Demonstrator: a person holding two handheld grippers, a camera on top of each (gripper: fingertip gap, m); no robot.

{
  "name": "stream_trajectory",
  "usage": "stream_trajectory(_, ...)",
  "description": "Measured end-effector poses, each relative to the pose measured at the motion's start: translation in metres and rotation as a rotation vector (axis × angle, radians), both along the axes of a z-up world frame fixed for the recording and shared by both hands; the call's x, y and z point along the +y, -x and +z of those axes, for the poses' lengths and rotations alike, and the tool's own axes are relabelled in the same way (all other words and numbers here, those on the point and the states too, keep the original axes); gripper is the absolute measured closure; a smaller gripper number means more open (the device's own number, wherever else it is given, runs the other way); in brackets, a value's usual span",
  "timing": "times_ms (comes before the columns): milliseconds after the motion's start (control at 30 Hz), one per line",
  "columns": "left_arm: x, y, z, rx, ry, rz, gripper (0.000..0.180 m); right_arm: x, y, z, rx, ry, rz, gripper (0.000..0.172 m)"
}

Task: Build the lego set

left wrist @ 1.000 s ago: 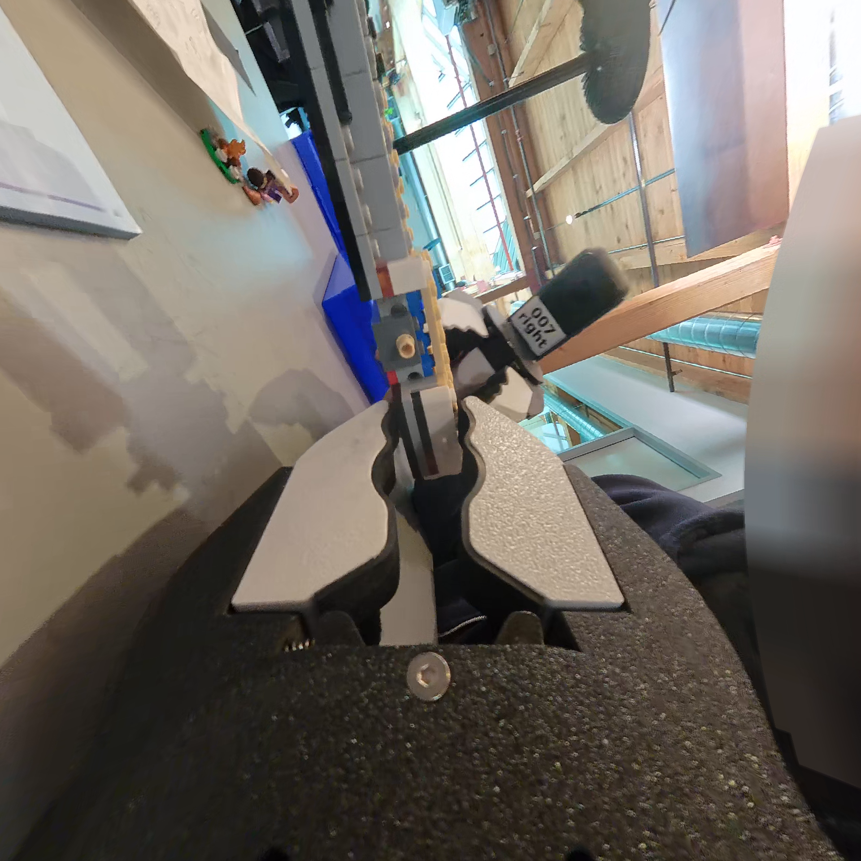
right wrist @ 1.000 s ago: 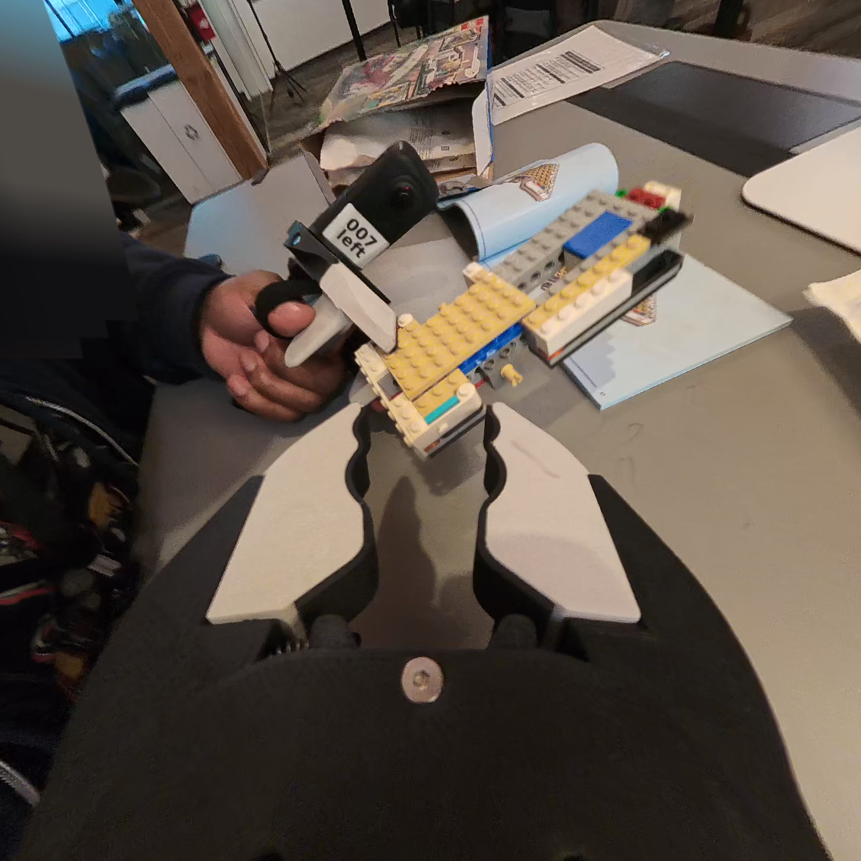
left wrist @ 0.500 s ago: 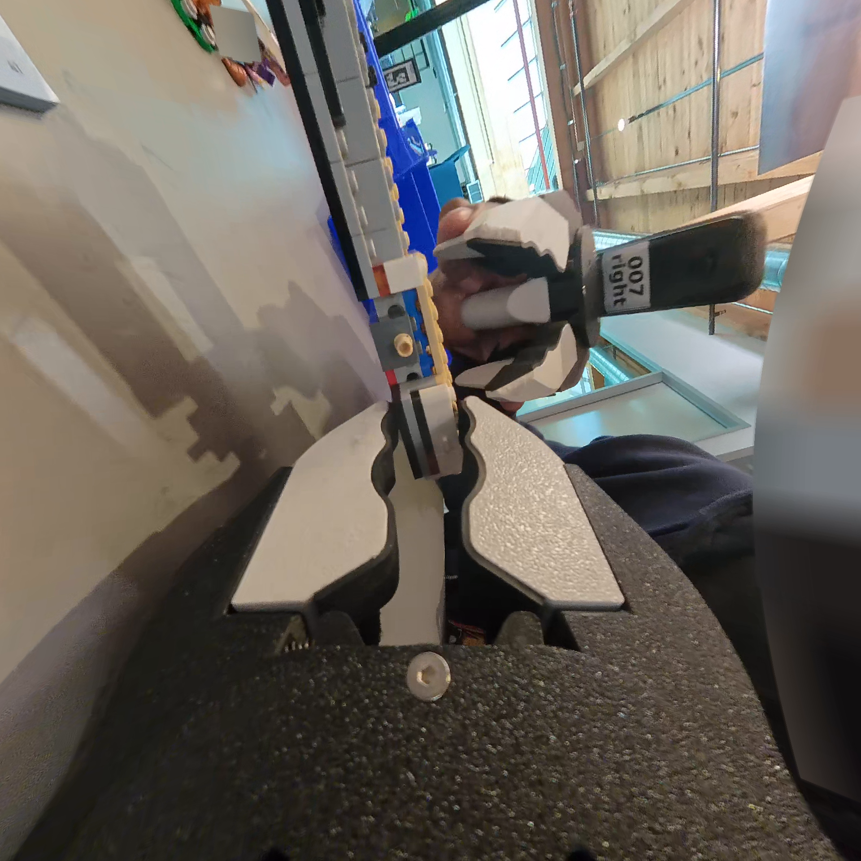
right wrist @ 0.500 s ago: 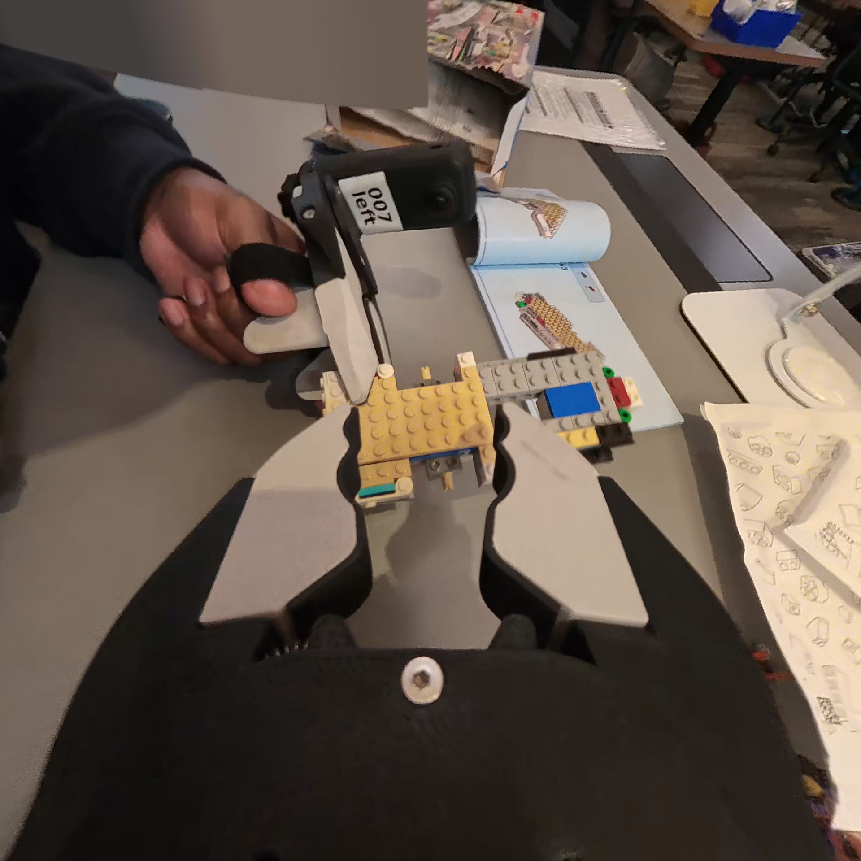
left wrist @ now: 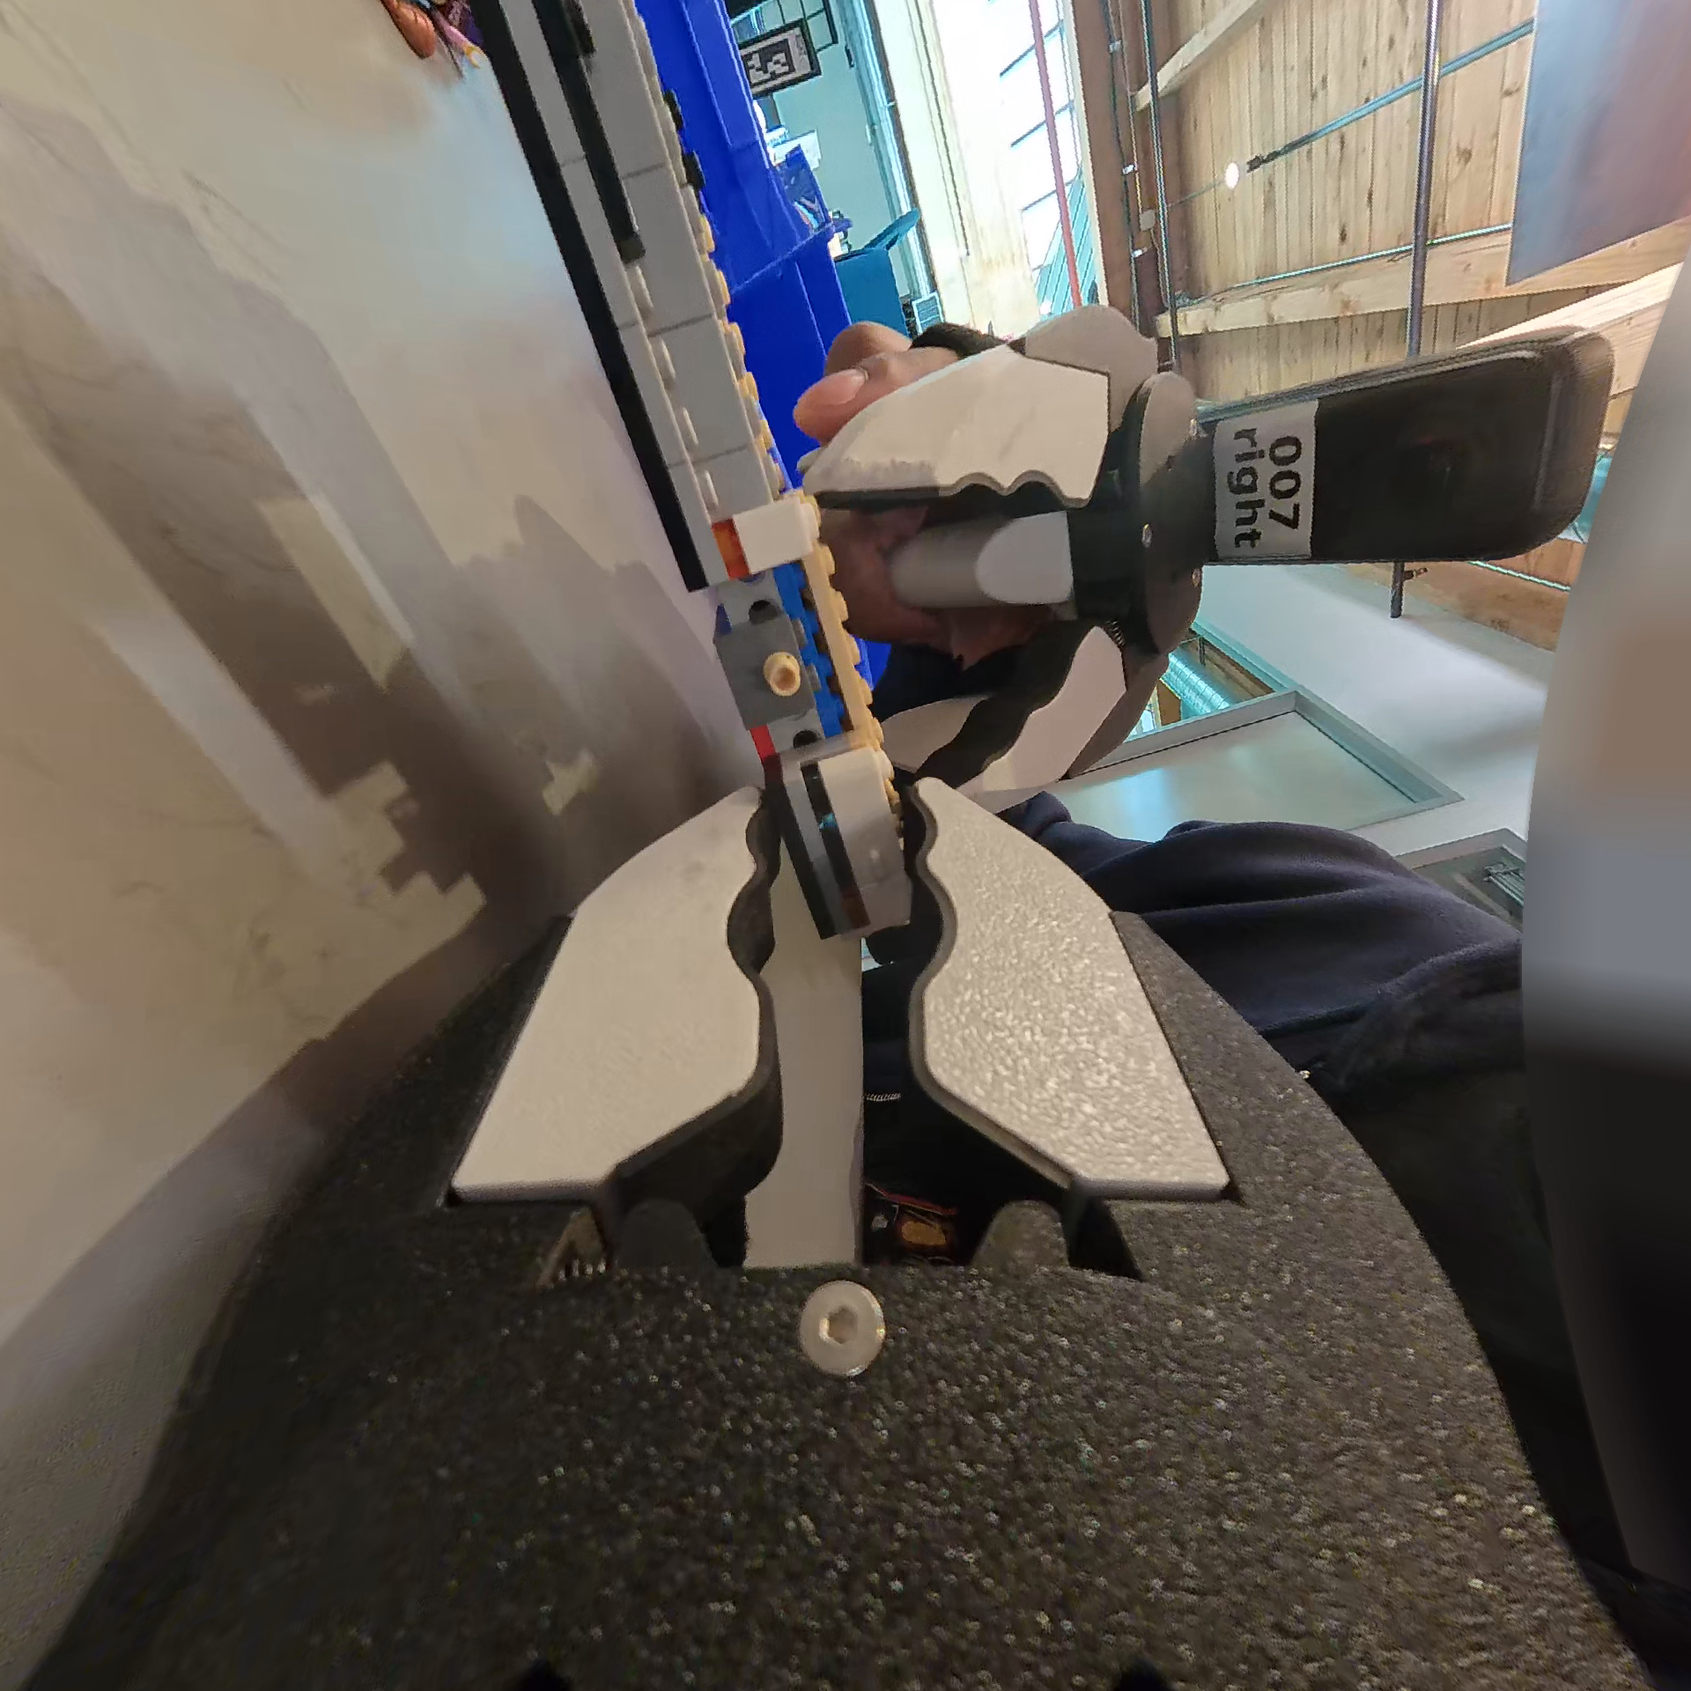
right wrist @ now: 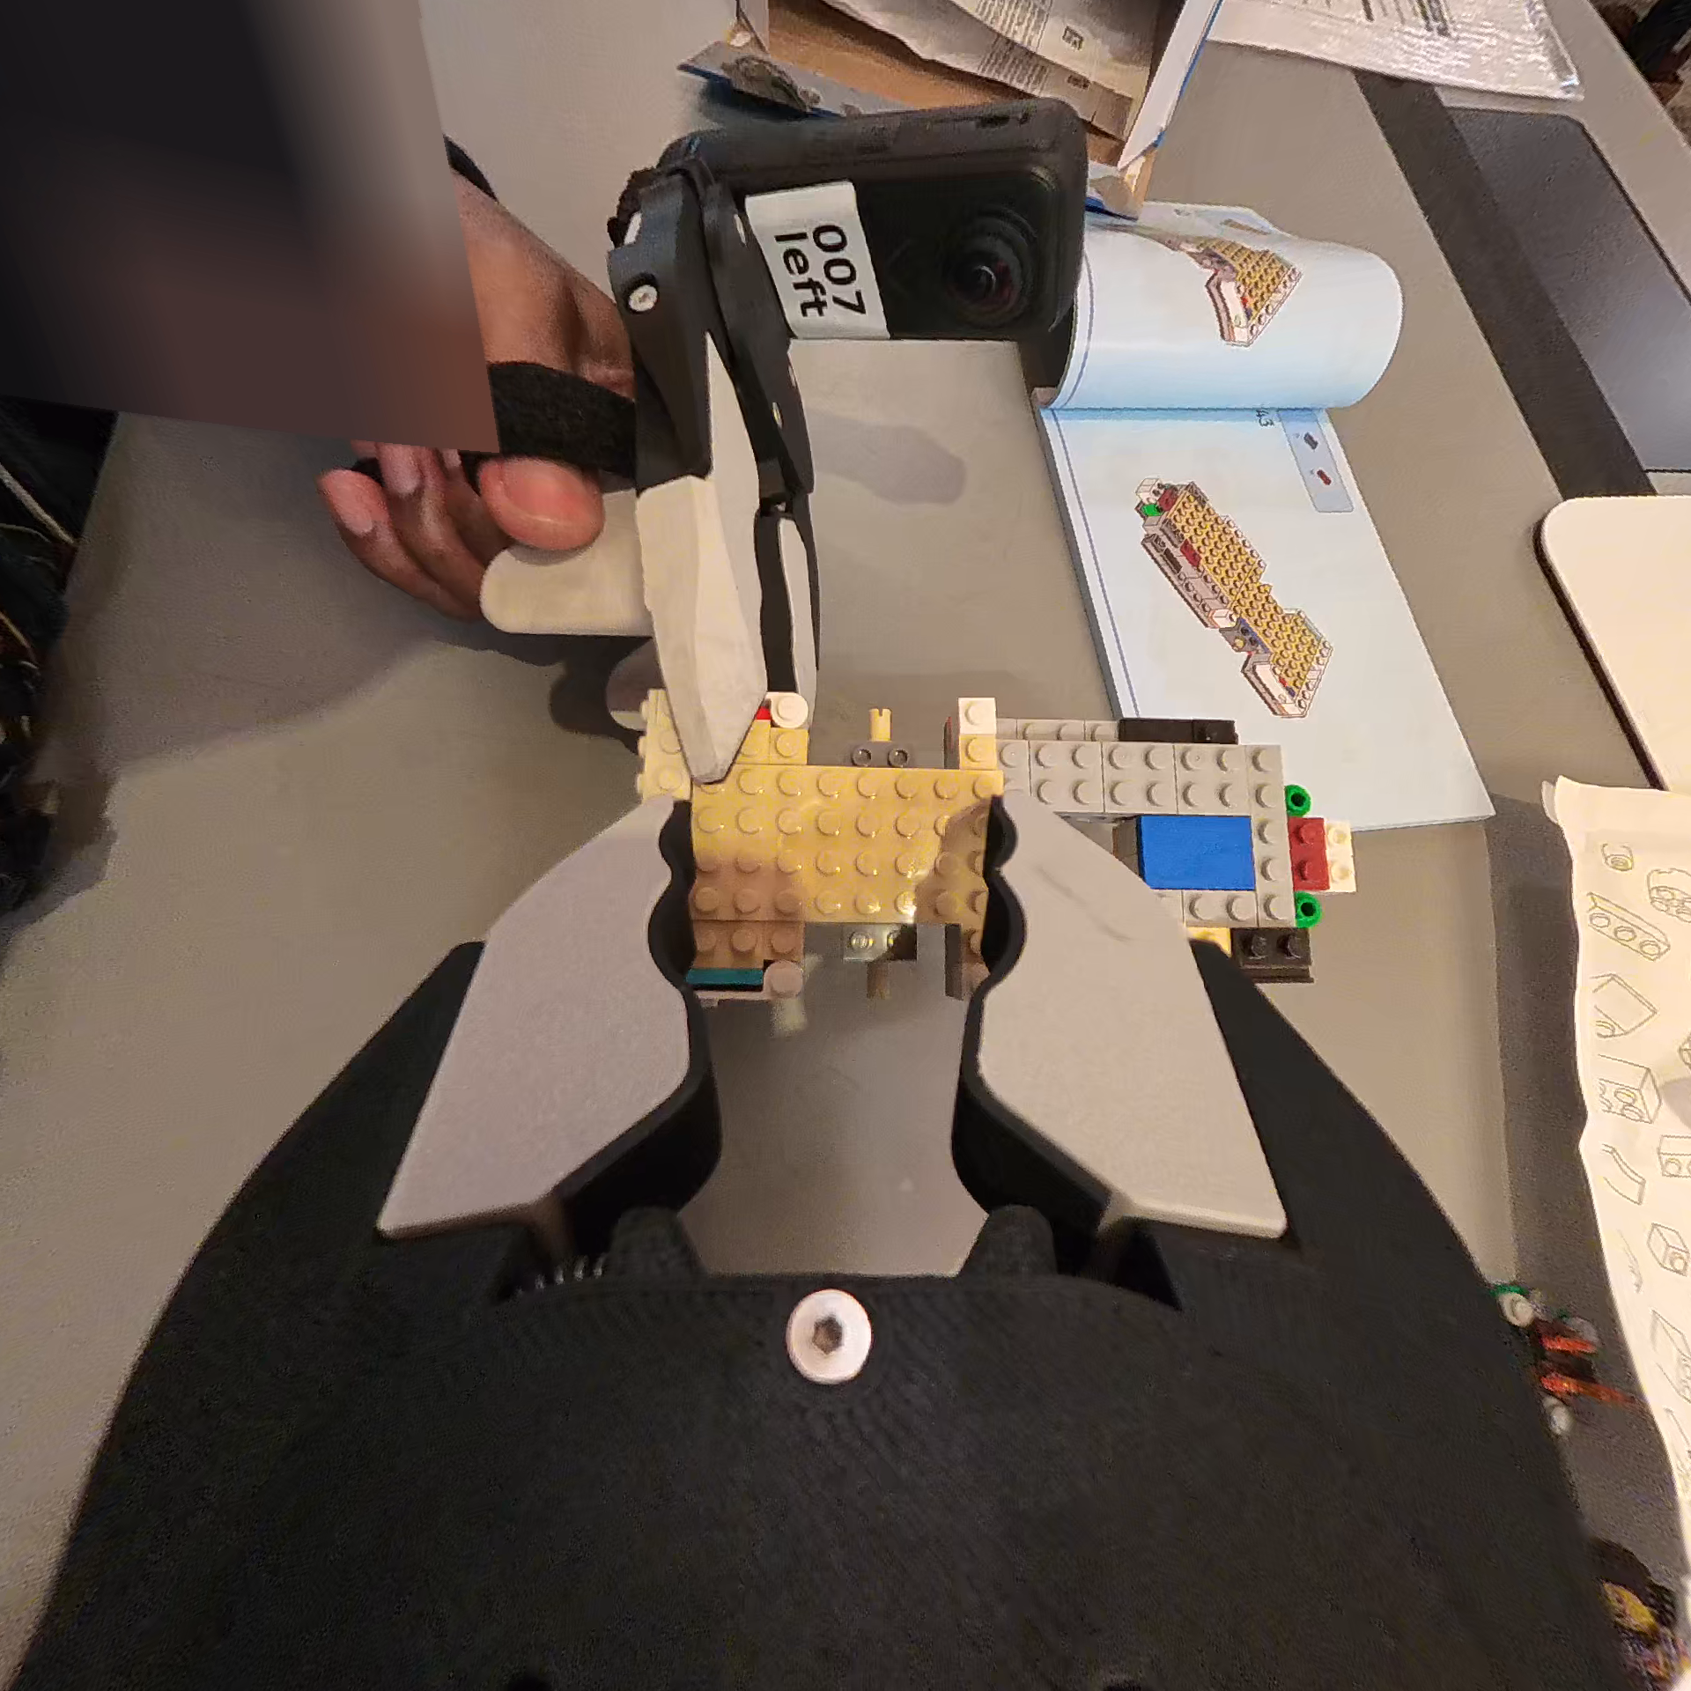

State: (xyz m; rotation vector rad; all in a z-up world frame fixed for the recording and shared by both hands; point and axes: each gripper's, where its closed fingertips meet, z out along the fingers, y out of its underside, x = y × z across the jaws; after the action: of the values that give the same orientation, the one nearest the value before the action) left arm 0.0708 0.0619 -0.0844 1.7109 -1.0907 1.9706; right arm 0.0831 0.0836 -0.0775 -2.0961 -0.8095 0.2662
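Mid-frame on bench (right wrist: 274, 823): brick model (right wrist: 1125, 778). R gripper (right wrist: 828, 823) has swung in over it w/ jaws spread wider, now either side of the tan plate; contact unclear. L gripper (left wrist: 837, 814) stays clenched on the model's white/black end. Both camera bodies carry white stickers (right wrist: 819, 261), text omitted. Printed build booklet (right wrist: 1281, 586) upper right.

A workshop-like hall: bare wooden wall framing (left wrist: 1299, 165) and metal pipes fill the upper right of the left wrist view, with blue storage bins (left wrist: 759, 229) at top centre. The grey bench (right wrist: 274, 823) carries an open building-instruction booklet (right wrist: 1281, 595) at right.
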Motion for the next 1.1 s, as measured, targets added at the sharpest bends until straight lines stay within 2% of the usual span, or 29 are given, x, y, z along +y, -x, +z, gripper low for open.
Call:
stream_trajectory(500,-0.008,0.003,-0.004,-0.002,-0.057,-0.044,0.155,-0.007,-0.003,-0.014,-0.061,0.082,0.001,0.102)
stream_trajectory(767,-0.011,0.004,-0.002,-0.006,-0.041,-0.063,0.155,0.001,-0.018,0.003,-0.042,0.018,-0.064,0.102)
stream_trajectory(1100,-0.018,0.008,-0.001,-0.021,-0.057,-0.101,0.155,0.010,-0.043,0.003,-0.088,0.007,-0.122,0.102)
